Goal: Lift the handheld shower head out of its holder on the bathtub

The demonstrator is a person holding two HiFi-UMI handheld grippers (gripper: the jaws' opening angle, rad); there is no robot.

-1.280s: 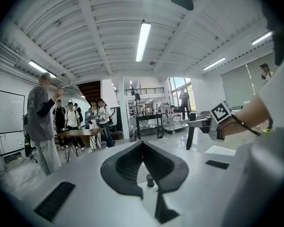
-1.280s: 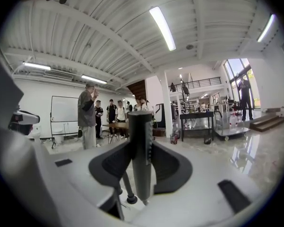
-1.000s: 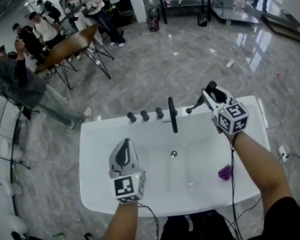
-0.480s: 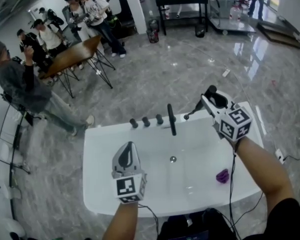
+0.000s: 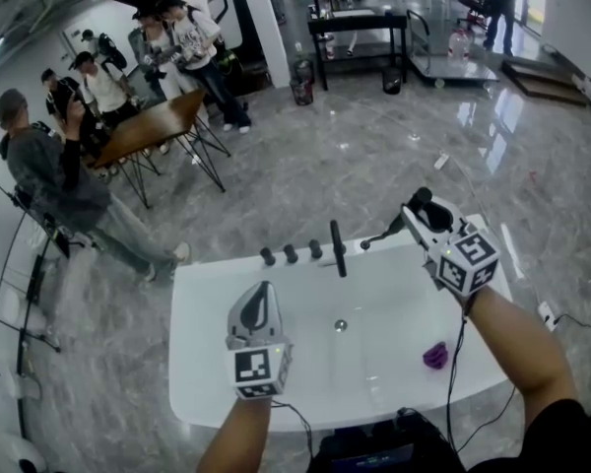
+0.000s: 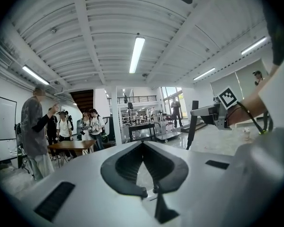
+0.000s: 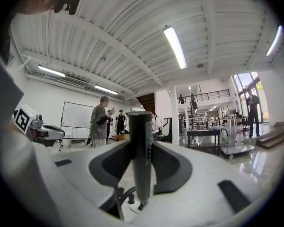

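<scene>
Presently:
- right gripper [image 5: 411, 215]: jaws part-way apart, clamped on shower head [image 7: 140, 164]. Dark handle stands across pads, hose curls off lower end.
- shower head: held above far rim of bathtub [image 5: 202, 299], right of black spout [image 5: 338, 248] and three knobs [image 5: 291, 253].
- left gripper [image 6: 143, 144]: jaws closed tip to tip, nothing between, over tub's left half.
- purple object [image 5: 435, 355]: on tub floor, right of drain [image 5: 341, 325].
</scene>
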